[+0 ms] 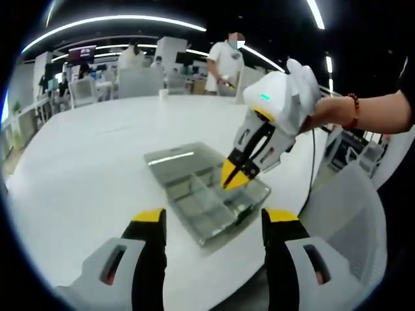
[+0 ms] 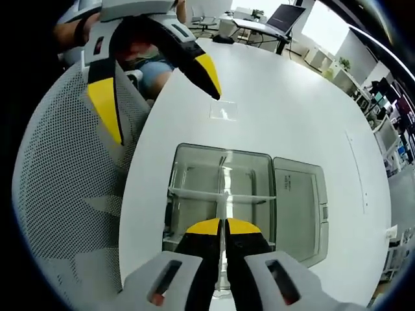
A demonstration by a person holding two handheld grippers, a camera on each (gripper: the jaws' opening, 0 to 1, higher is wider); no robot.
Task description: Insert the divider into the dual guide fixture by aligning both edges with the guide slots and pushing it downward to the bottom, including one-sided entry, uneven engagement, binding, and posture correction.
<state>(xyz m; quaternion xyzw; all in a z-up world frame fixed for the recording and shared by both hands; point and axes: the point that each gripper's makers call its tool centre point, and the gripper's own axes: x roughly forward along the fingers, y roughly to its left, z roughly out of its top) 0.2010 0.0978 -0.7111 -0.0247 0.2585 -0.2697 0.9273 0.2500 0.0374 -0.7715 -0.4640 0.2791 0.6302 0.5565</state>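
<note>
Clear plastic box (image 2: 224, 194) sits near the white round table's (image 2: 292, 103) edge closest to you, hinged lid (image 2: 299, 207) lying open flat beside it. Inside: thin transparent dividers, one crosswise, one lengthwise (image 2: 222, 194). Your right gripper (image 2: 224, 228) has jaws pinched together on the lengthwise divider's top edge. Your left gripper (image 1: 214, 217) hovers above the table edge, jaws wide apart, touching nothing.

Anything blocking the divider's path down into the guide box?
Nothing visible. The right gripper is shut on the clear divider, standing in the clear box along a cross partition. The left gripper hangs open, apart.
</note>
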